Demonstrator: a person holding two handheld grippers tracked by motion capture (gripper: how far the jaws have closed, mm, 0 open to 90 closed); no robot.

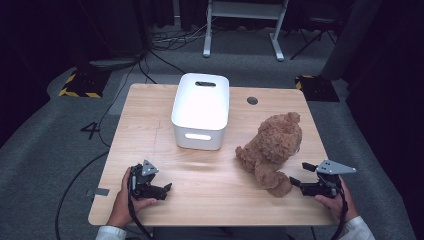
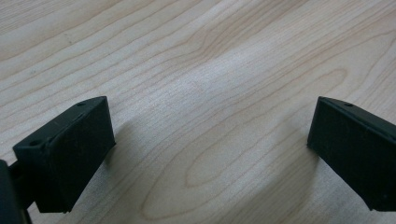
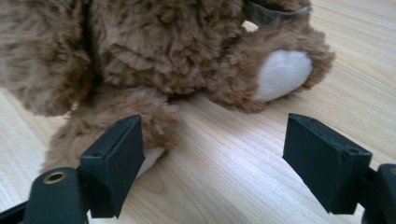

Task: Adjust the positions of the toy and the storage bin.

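The right gripper (image 3: 212, 158) has its jaws wide apart with only bare wood between them; one black, blocky jaw stands just in front of a foot of the bear (image 3: 154, 60), whether touching it I cannot tell. The bear, brown and shaggy with white paw pads, sits slumped at the right of the bench (image 1: 210, 185), just beside that gripper. The left gripper (image 2: 210, 154) is open over pale, grained wood, well apart from the bear. Behind stands a white, round-cornered box (image 1: 200, 107) with slot handles. On the grey floor a "4" (image 1: 91, 130) is marked.

Brown teddy bear (image 1: 272, 147), white-soled paws
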